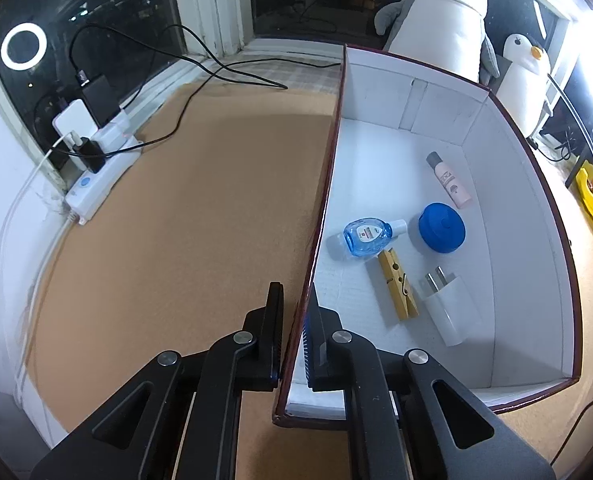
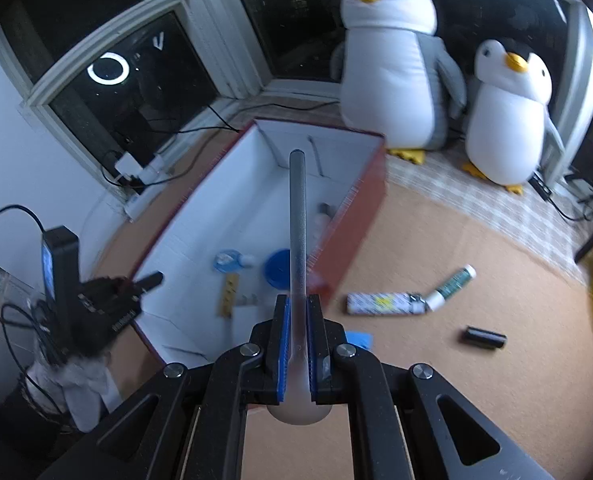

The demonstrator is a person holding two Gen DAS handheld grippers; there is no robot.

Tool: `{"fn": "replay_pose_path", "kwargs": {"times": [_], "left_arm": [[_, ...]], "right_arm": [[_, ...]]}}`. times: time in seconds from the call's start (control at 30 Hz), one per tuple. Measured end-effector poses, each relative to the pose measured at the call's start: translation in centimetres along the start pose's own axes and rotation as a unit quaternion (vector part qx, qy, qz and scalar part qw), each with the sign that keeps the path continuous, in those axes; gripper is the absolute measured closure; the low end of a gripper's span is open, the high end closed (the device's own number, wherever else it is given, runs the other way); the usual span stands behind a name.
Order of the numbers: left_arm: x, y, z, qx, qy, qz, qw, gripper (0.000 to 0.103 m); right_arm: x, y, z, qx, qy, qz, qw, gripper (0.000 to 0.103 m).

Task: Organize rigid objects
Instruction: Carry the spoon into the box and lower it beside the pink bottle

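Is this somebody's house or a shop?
Most likely a room in a home: two plush white-and-grey penguin toys sit by a dark window with a white frame, and a white power strip with chargers lies on the tan cork-like floor.

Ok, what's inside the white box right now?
In the box: a pink bottle, blue lid, clear blue bottle, wooden clothespin and white plug. The near corner is hidden behind the left gripper's fingers.
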State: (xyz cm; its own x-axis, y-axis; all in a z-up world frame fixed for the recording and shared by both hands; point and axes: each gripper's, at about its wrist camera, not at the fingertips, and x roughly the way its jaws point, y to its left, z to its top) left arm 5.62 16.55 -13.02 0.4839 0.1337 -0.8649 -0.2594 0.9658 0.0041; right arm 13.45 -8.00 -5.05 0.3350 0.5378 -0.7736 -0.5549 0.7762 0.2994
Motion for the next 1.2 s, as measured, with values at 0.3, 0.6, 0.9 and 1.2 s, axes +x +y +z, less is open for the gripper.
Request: {"fn": "replay_pose_path", "kwargs": {"times": [0.3, 0.6, 0.9, 1.2], "left_arm": [[0.3, 0.4, 0.1, -0.002, -0.003, -0.019, 0.9998, 0.097], [0.4, 0.7, 0.1, -0.005, -0.006, -0.035, 0.9994, 0.097], [0.3, 0.8, 0.1, -0.005, -0.007, -0.039, 0.9992, 0.098], [0.3, 0.9, 0.1, -0.005, -0.006, -0.038, 0.9993, 0.098]], "right_arm": [[3.1, 3.8, 3.6, -0.004, -0.006, 0.007, 1.000, 0.096], [9.2, 4.8, 5.3, 0.011, 0.033, -0.011, 0.999, 0.096], [12.5, 4.9, 5.4, 0.018, 0.060, -0.018, 0.998, 0.096], [12.4, 5.7, 5.7, -0.006, 0.054, -0.022, 0.998, 0.084]]}}
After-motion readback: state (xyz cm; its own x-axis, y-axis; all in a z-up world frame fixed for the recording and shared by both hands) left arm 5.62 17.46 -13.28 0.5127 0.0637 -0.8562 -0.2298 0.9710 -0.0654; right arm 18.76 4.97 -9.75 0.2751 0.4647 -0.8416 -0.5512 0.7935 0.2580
